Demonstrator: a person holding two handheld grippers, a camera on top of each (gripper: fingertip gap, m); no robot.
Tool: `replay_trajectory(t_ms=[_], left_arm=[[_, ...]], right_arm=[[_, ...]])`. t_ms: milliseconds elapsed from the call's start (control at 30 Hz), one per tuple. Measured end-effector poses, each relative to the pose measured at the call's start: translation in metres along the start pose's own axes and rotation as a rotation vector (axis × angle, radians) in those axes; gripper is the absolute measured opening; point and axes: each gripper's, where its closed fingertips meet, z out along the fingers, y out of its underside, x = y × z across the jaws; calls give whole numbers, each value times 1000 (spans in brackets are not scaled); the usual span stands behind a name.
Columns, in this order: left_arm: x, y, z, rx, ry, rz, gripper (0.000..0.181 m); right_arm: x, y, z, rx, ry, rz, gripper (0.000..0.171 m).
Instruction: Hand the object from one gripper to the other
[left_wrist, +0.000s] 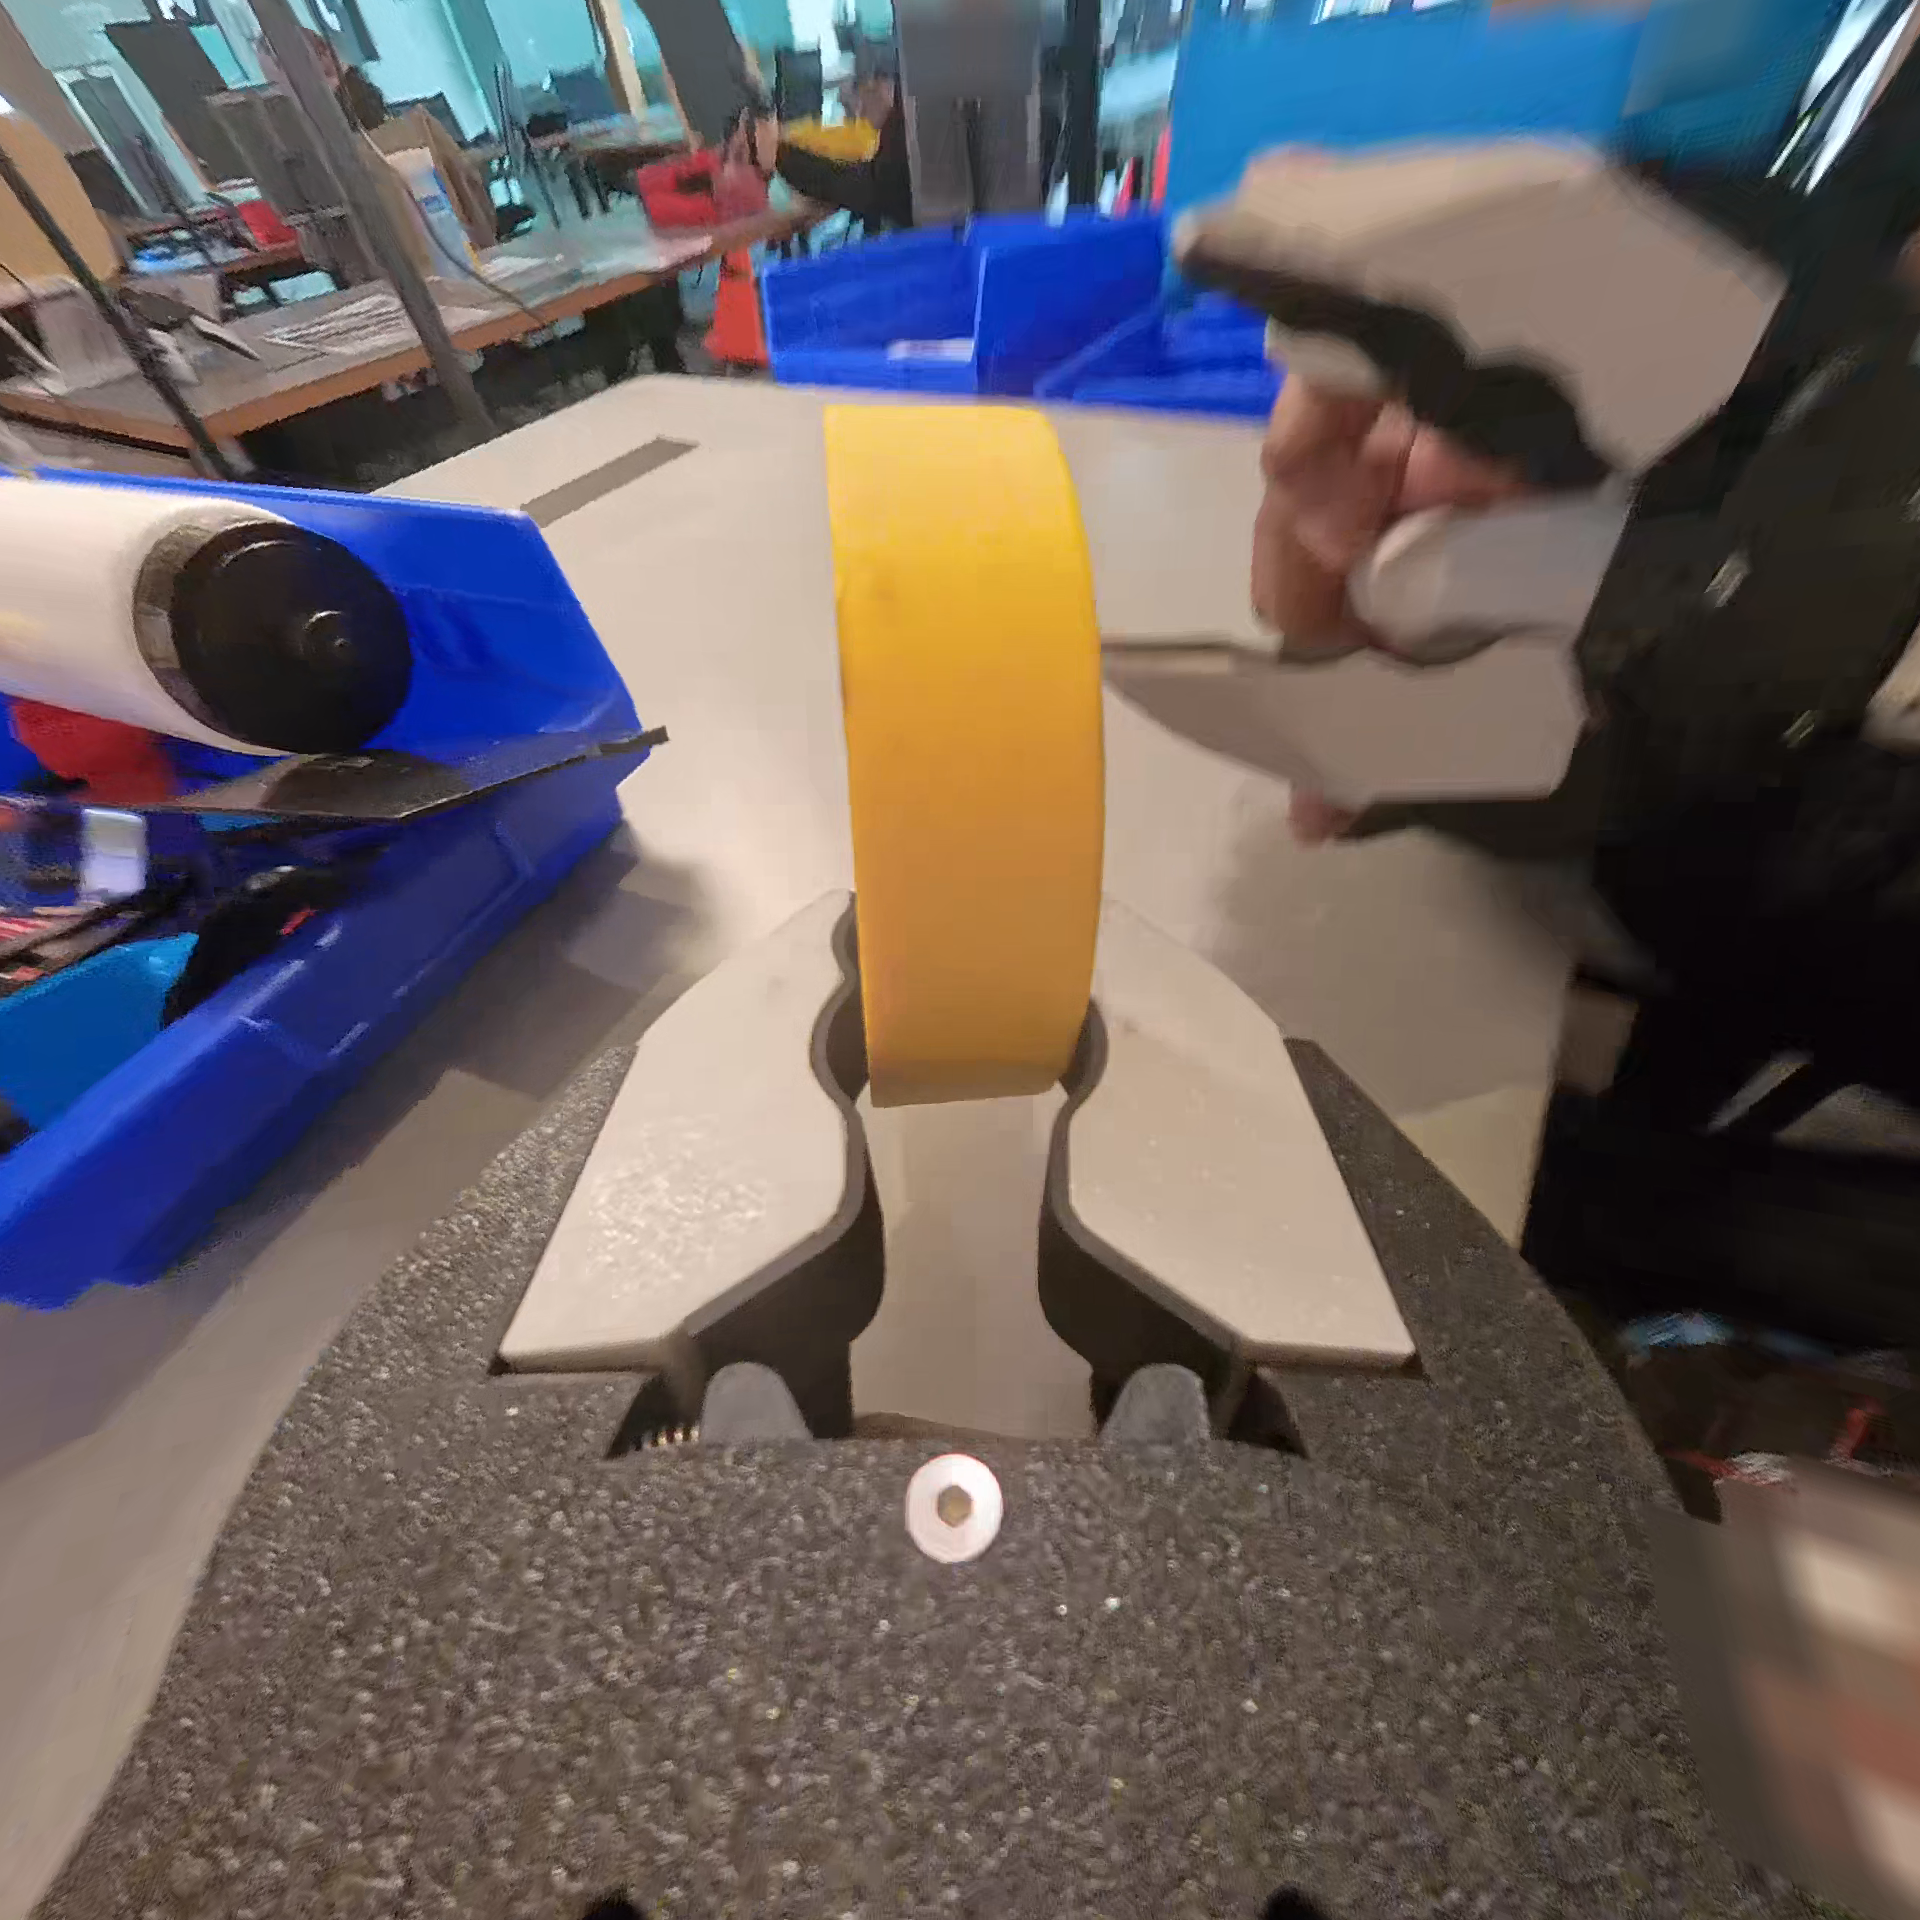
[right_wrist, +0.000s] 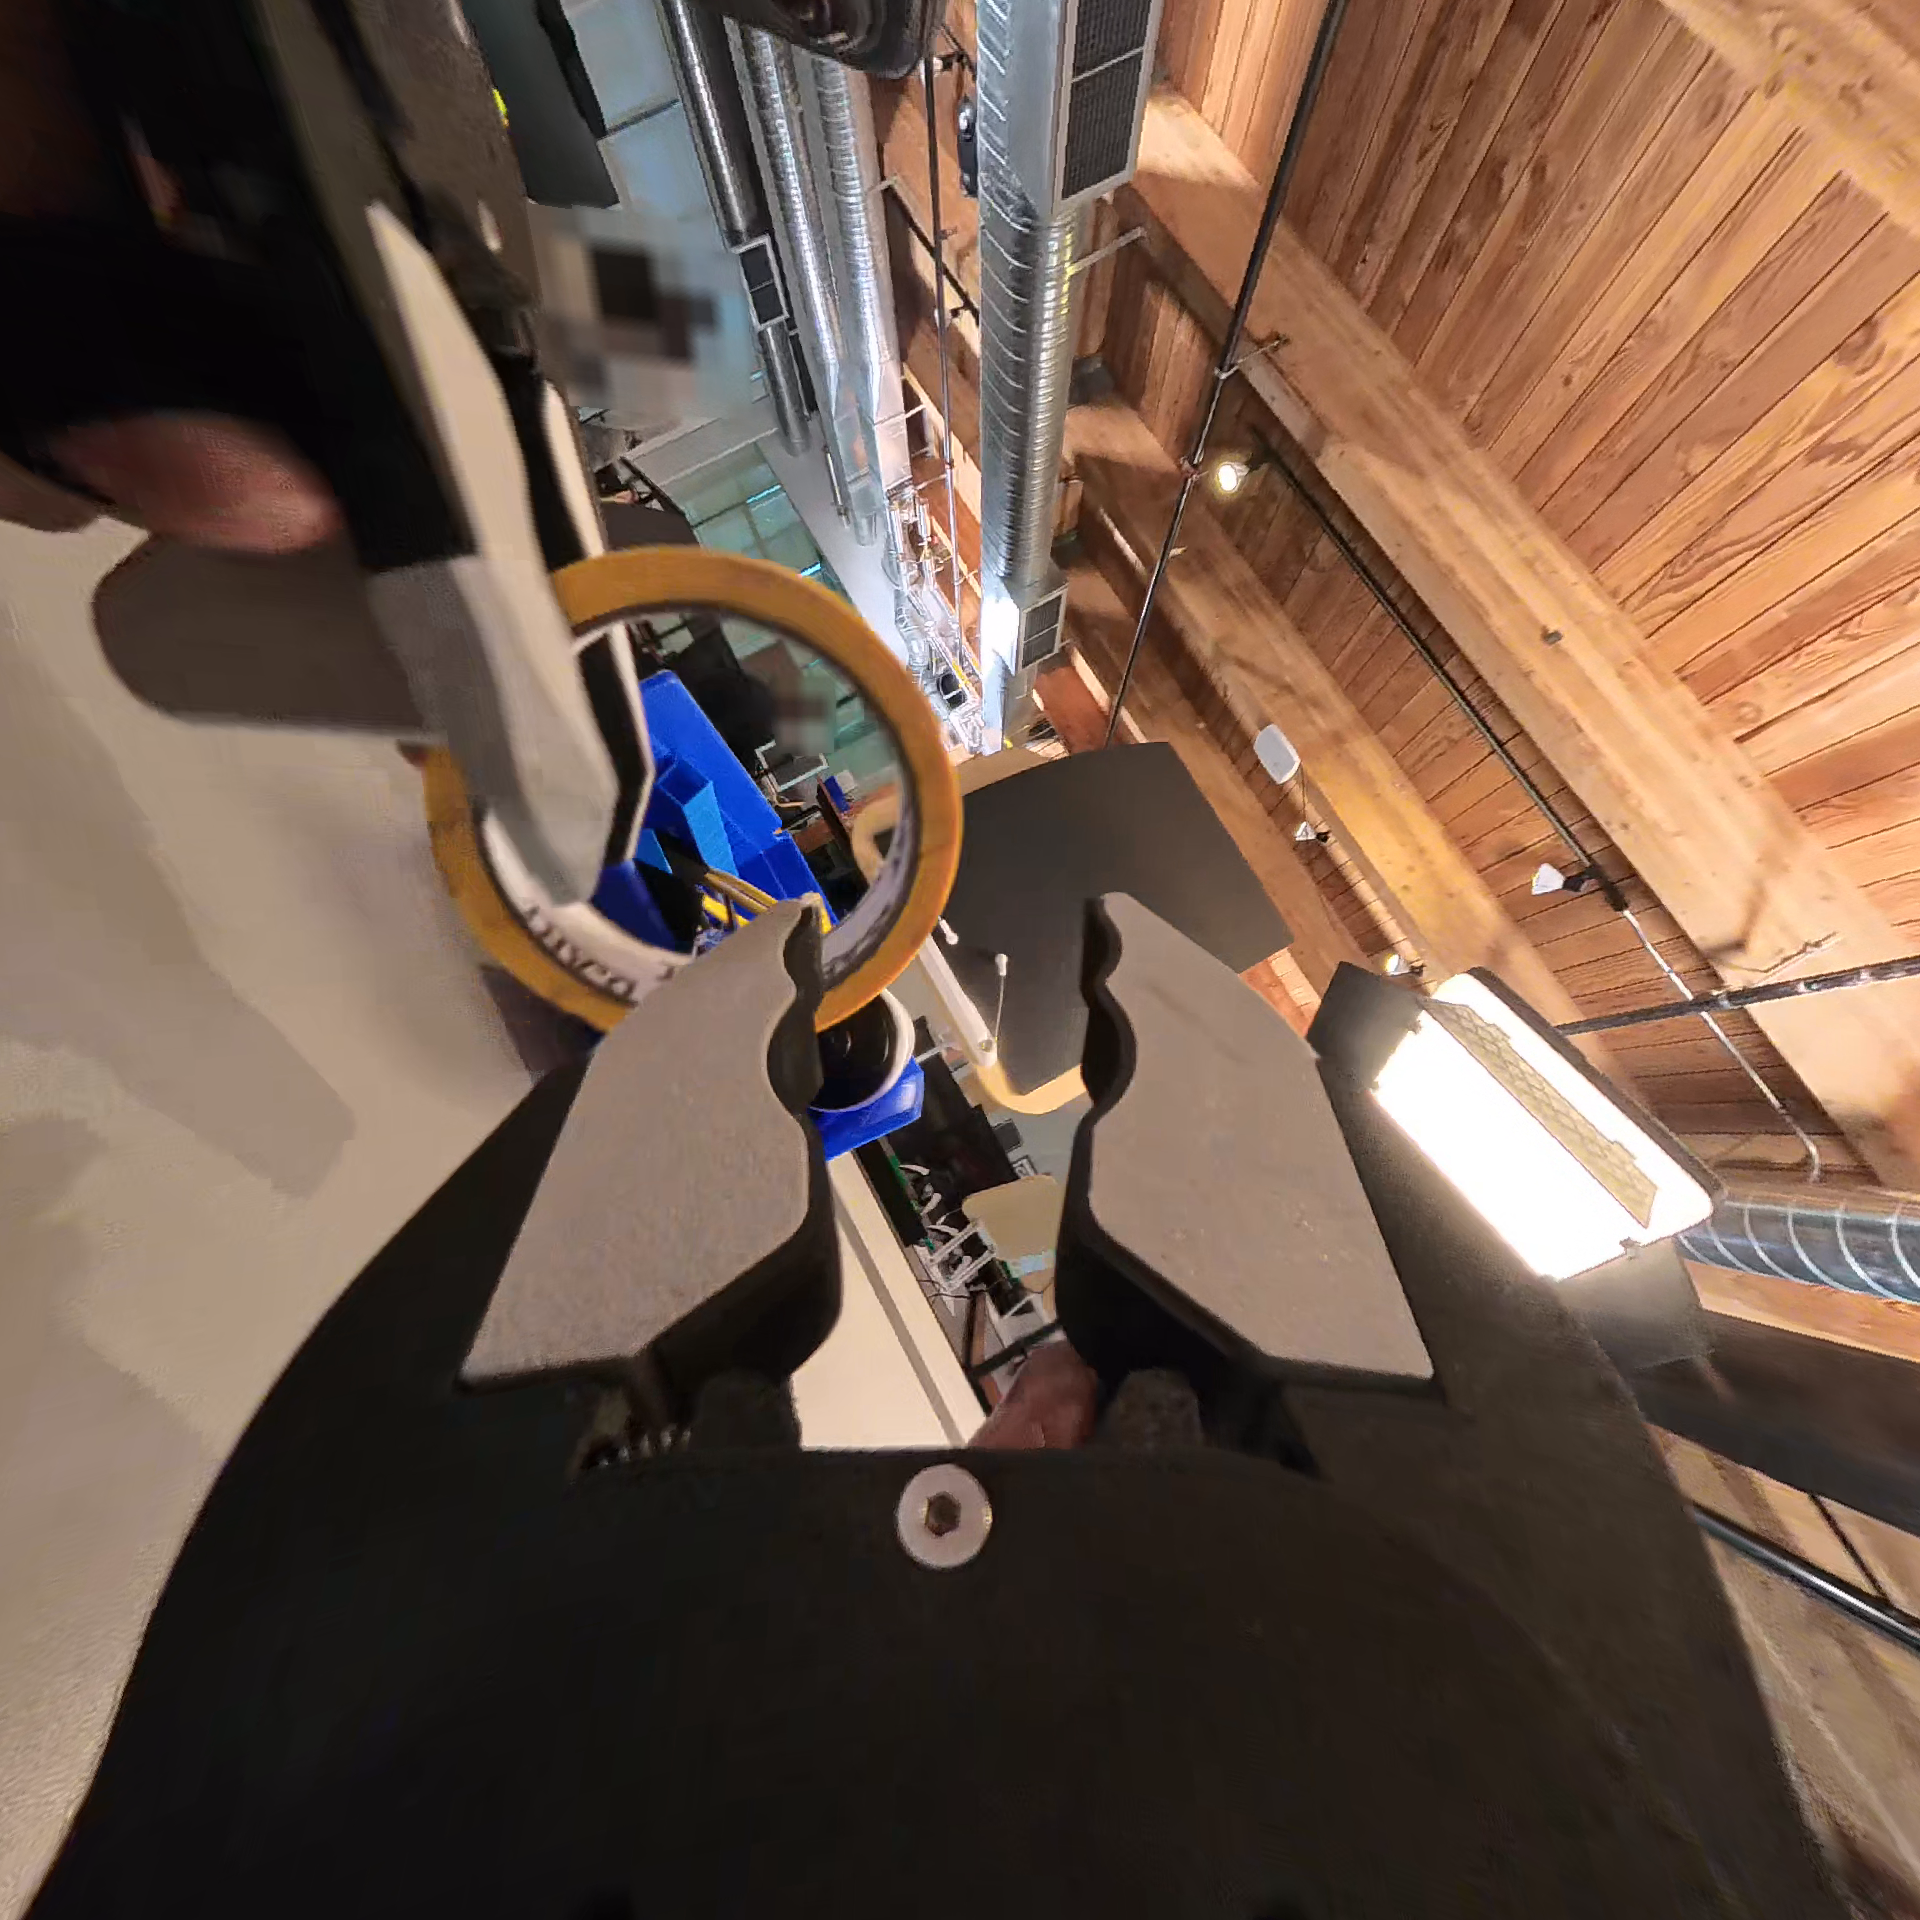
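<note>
While the left gripper (left_wrist: 971, 997) clamps the rim of the yellow tape roll (left_wrist: 971, 727), held upright and edge-on above the grey table (left_wrist: 727, 582), the right gripper (right_wrist: 945, 935), jaws spread and empty, sits just beside the roll's far rim, one fingertip (right_wrist: 800, 935) overlapping the ring (right_wrist: 940, 821).

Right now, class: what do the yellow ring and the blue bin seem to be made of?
Yellow ring: likely a roll of paper masking tape, with a matte, slightly creased band; the left tongs grip it. Blue bin: apparently moulded plastic, with a glossy sheen and ribbed walls.
</note>
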Motion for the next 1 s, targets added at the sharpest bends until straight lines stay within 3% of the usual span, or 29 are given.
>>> replay_trajectory(t_ms=[167, 300, 600, 767, 900, 1000], left_arm=[[2, -34, -17, 250, 225, -444, 34], [15, -48, -24, 319, 442, -711, 33], [64, -54, -16, 252, 712, -850, 33], [72, -53, -12, 243, 719, -815, 35], [55, -51, -11, 260, 489, -528, 74], [46, -49, -21, 251, 362, -244, 85]], right_arm=[[-13, 1, 4, -36, 1, -199, 58], [-12, 0, 7, -63, 81, -363, 67], [15, 2, 3, -91, 226, -357, 58], [22, 5, 1, -110, 259, -351, 39], [22, 13, 2, -140, 216, -259, 33], [21, 19, 4, -156, 187, -185, 31]])
